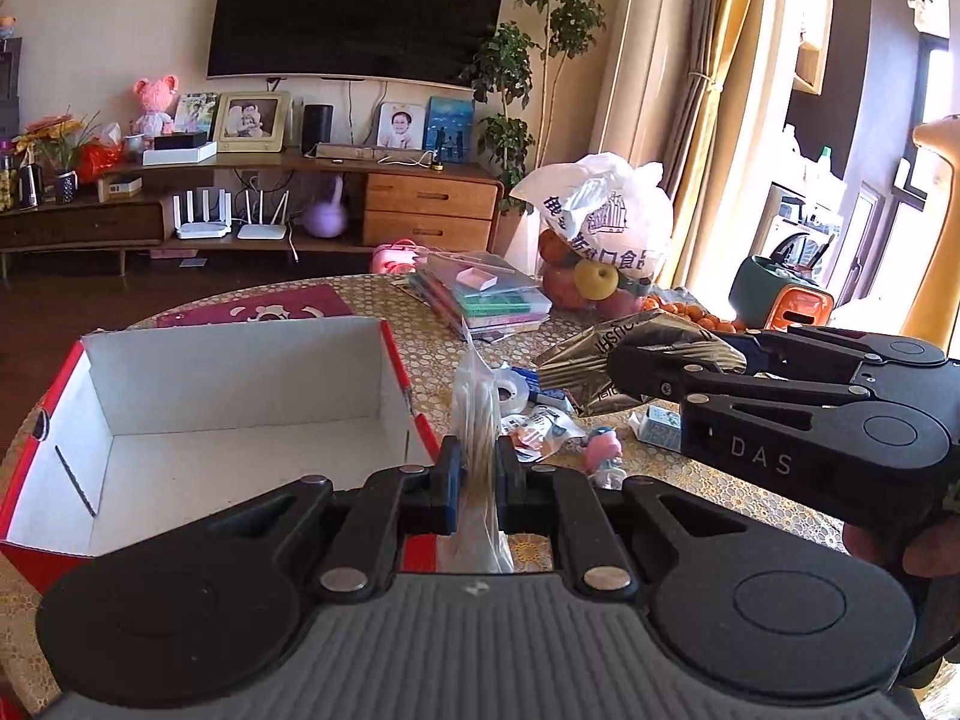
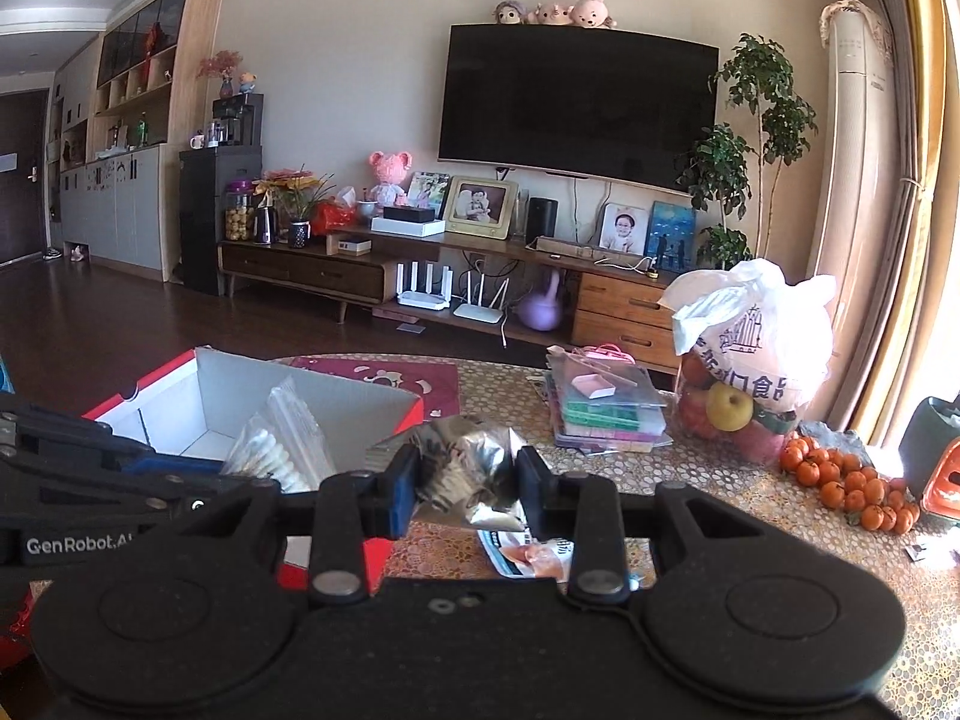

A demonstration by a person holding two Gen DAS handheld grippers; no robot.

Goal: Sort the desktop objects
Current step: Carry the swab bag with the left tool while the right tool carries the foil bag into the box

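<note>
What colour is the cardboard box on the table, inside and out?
The cardboard box is white inside, red outside; the left wrist view shows it best.

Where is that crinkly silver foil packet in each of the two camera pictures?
Left wrist view: the silver foil packet is right of centre, clamped in the right hand-held gripper.
Right wrist view: the packet is at centre, between that gripper's fingers.
Shared landmark: the red-and-white cardboard box.

Patterned table (image 1: 432, 354) — red box (image 1: 414, 414), books (image 1: 486, 300), fruit bag (image 1: 600, 228), tangerines (image 2: 840, 480).
</note>
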